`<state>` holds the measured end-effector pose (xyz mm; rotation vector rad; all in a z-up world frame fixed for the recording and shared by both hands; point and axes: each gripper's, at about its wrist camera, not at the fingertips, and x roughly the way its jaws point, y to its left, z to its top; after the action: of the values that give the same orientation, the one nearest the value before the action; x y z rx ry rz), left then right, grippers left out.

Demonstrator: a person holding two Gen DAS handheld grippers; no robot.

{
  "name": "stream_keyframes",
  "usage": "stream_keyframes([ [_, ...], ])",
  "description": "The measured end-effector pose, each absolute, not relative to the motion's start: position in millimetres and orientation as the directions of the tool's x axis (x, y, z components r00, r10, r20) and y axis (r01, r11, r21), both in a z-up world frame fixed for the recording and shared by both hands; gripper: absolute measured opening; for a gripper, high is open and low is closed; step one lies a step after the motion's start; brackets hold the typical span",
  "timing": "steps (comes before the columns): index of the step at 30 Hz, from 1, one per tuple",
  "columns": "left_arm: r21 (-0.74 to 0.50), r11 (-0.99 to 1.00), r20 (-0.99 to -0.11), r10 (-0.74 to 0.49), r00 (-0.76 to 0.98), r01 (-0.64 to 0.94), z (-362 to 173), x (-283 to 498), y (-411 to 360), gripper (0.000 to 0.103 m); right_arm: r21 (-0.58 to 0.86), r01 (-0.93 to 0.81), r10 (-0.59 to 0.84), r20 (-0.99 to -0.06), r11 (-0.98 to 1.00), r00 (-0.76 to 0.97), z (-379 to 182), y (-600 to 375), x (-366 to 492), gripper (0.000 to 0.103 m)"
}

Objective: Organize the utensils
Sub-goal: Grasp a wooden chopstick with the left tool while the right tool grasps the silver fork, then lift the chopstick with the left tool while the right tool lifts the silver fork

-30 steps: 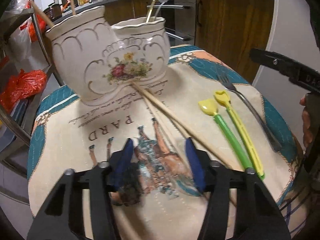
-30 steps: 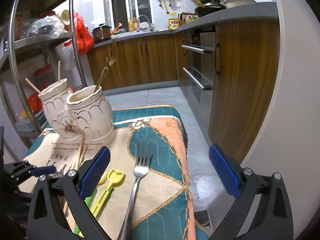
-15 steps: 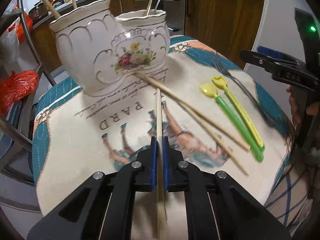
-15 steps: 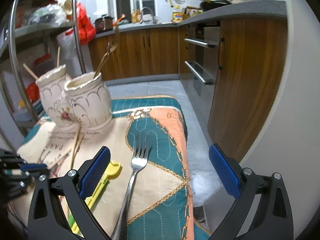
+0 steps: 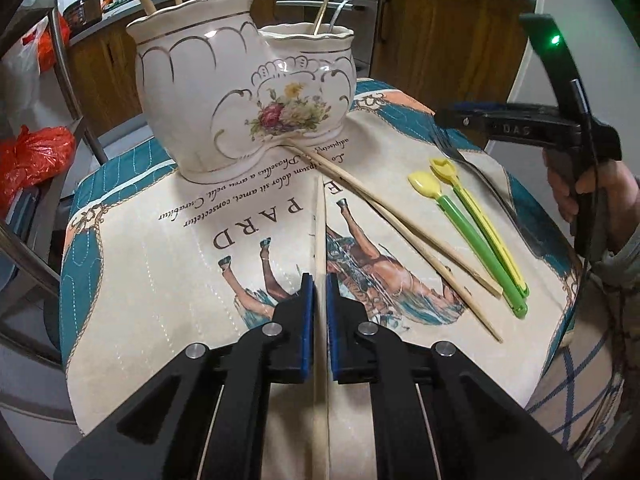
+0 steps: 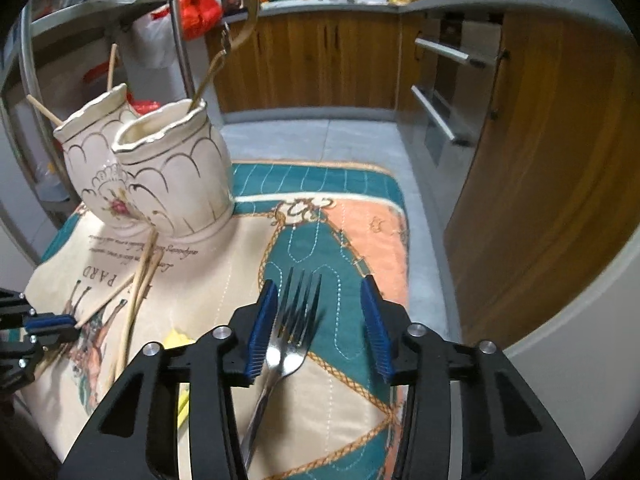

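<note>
My left gripper (image 5: 320,280) is shut on a wooden chopstick (image 5: 320,224) that points toward the white twin ceramic holder (image 5: 240,92). Two more chopsticks (image 5: 400,216) lie on the cloth beside a green spoon (image 5: 468,236) and a yellow spoon (image 5: 480,216). My right gripper (image 6: 318,308) is open, its jaws either side of the head of a metal fork (image 6: 296,320) lying on the cloth. The holder (image 6: 172,176) holds a gold fork and a spoon in one cup, chopsticks in the other.
A patterned cloth (image 5: 168,272) covers the small round table. A metal rack (image 6: 176,40) with red bags stands behind the holder. Wooden kitchen cabinets (image 6: 540,160) and an oven stand to the right across grey floor.
My left gripper closed on a chopstick and lifted it off the cloth. My right gripper moved forward and down over the fork's head and narrowed its opening.
</note>
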<state>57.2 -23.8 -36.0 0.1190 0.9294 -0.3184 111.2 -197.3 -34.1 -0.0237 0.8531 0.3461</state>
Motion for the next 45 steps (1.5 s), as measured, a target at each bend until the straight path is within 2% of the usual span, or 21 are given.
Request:
stream_keyframes([
  [3, -0.031, 0.946, -0.797, -0.218, 0.564, 0.322, -37.7, 58.6, -25.4, 0.007, 0.166, -0.327, 0.333, -0.755, 0.930, 0.565, -42.5, -197.1, 117.5, 0.036],
  [6, -0.036, 0.945, -0.793, -0.226, 0.566, 0.326, -37.4, 57.3, -22.9, 0.006, 0.223, -0.333, 0.377, -0.759, 0.916, 0.531, -46.8, -199.5, 122.7, 0.023],
  [8, -0.048, 0.944, -0.790, -0.236, 0.566, 0.327, -38.1, 59.4, -22.3, 0.006, 0.227, -0.330, 0.379, -0.757, 0.916, 0.533, -46.3, -200.3, 123.1, 0.021],
  [10, -0.057, 0.942, -0.786, -0.246, 0.567, 0.329, -37.8, 58.4, -20.1, 0.006, 0.220, -0.331, 0.377, -0.746, 0.918, 0.549, -42.0, -200.1, 119.2, 0.011],
  [12, -0.058, 0.941, -0.781, -0.251, 0.573, 0.333, -37.1, 58.5, -18.4, 0.006, 0.208, -0.332, 0.371, -0.735, 0.920, 0.567, -35.8, -200.1, 113.8, 0.005],
  [20, -0.078, 0.936, -0.735, -0.286, 0.615, 0.342, -26.7, 49.1, -10.5, 0.006, 0.095, -0.364, 0.336, -0.647, 0.926, 0.685, 9.7, -195.1, 74.7, 0.004],
  [26, -0.091, 0.927, -0.630, -0.337, 0.700, 0.365, -11.3, 32.5, -4.4, 0.006, 0.014, -0.362, 0.313, -0.537, 0.932, 0.784, 45.3, -197.9, 34.4, 0.004],
  [30, -0.041, 0.929, -0.555, -0.326, 0.765, 0.367, -4.4, 22.5, -6.0, 0.006, -0.021, -0.333, 0.284, -0.472, 0.943, 0.835, 59.2, -203.7, 13.3, 0.003],
  [38, -0.048, 0.938, -0.443, -0.328, 0.835, 0.344, 13.0, 17.8, 3.5, 0.006, -0.113, -0.241, 0.194, -0.322, 0.964, 0.926, 85.2, -200.5, 2.4, 0.003],
  [45, -0.047, 0.945, -0.304, -0.323, 0.896, 0.324, 47.6, 19.0, 21.6, 0.006, -0.123, -0.285, 0.237, -0.306, 0.950, 0.922, 100.3, -181.8, 14.0, 0.003],
])
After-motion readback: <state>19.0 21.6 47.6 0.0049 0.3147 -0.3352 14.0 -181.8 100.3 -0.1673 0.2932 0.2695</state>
